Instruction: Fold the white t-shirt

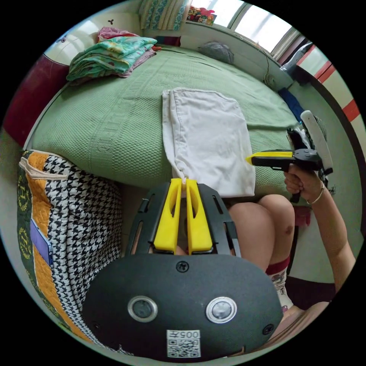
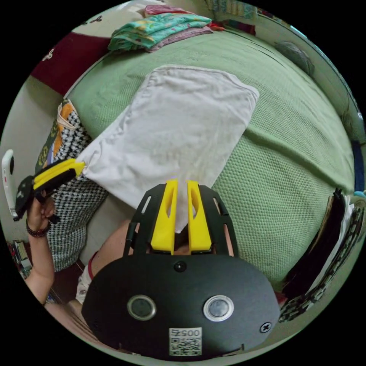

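Green bedding (image 1: 114,126) carries the folded shirt (image 1: 207,137), its near edge hanging over the bedside. In the left gripper view, the left gripper (image 1: 183,182) pinches one near corner between closed jaws; the right gripper (image 1: 251,159) meets the other corner.

In the right gripper view, the right gripper (image 2: 182,183) clamps the shirt's (image 2: 179,126) corner, the left gripper (image 2: 79,165) holding the opposite one beside a checked bag (image 2: 68,198).

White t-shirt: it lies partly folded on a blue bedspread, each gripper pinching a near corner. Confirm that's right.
Not quite. The bedspread is green, not blue, as the right gripper view shows. The rest holds: the white t-shirt lies partly folded on it, with the left gripper and the right gripper each pinching a near corner.
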A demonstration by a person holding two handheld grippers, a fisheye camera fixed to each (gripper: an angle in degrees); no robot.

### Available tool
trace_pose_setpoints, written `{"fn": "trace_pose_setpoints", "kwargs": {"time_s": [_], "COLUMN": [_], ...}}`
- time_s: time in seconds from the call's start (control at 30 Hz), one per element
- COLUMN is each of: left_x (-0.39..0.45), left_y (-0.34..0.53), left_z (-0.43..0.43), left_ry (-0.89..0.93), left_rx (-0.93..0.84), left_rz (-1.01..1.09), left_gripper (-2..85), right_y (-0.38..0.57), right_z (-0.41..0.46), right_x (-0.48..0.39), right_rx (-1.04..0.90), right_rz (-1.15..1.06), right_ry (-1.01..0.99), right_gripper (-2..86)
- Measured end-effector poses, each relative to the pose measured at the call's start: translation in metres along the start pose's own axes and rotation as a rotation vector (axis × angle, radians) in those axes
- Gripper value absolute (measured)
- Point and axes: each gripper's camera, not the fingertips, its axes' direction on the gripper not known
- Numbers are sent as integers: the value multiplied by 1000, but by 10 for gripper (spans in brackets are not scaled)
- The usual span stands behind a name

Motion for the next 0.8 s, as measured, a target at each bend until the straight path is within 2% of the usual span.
{"fn": "trace_pose_setpoints", "kwargs": {"time_s": [0.1, 0.3, 0.37, 0.57, 0.8], "left_x": [-9, -31, -39, -44, -51], "left_y": [2, 7, 6, -1, -10], "left_z": [4, -4, -4, 5, 2], "left_ry": [-44, -200, -160, -105, -22], "left_rx": [-31, -26, -23, -22, 10], "left_rz": [-34, -84, -94, -68, -34], "left_gripper": [20, -2, -4, -2, 36], "right_y": [2, 8, 0, -40, -97], "right_z": [16, 0, -10, -23, 1], "right_x": [0, 19, 36, 80, 114], "right_rx": [-17, 83, 137, 286, 258], "right_rz": [-6, 17, 60, 202, 296], "right_ry": [102, 73, 61, 13, -34], "right_gripper": [20, 63, 92, 102, 112]}}
